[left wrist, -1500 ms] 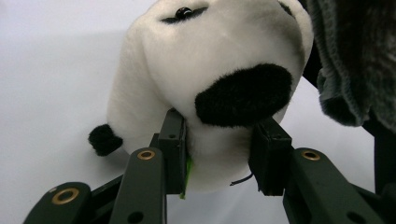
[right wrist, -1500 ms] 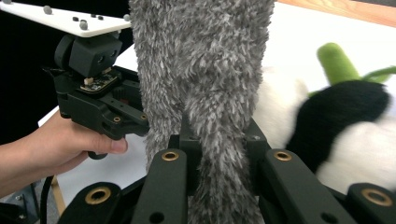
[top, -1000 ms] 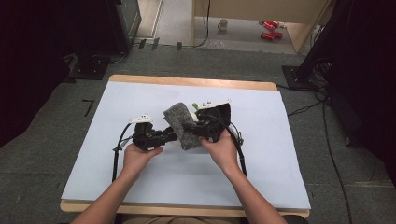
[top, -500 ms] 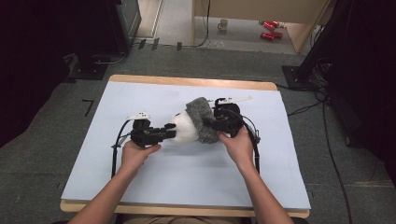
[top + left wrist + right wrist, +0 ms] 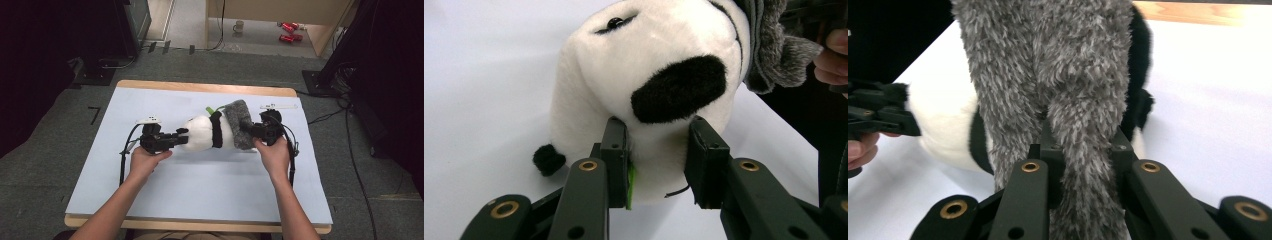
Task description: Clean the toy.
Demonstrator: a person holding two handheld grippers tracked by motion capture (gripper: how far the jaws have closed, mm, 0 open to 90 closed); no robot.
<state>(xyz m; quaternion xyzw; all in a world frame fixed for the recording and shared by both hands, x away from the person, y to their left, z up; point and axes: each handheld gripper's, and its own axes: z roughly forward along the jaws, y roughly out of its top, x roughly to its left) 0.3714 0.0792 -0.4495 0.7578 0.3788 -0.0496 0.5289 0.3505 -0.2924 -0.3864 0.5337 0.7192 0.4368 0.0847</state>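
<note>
A white and black plush panda lies on its side in the middle of the light blue mat. A grey fuzzy cloth covers its right end. My left gripper is shut on the panda's head end, its jaws pressing the white fur below a black patch. My right gripper is shut on a fold of the grey fuzzy cloth, with the panda behind it. A small green piece sticks out behind the panda.
The mat lies on a wooden table. A white strip rests on the mat's far right. Cables trail from both grippers. Beyond the table are a mug and red items on the floor.
The grippers have drawn apart. The right one pulled the grey cloth to the right, uncovering more of the white panda, which now lies stretched between them.
</note>
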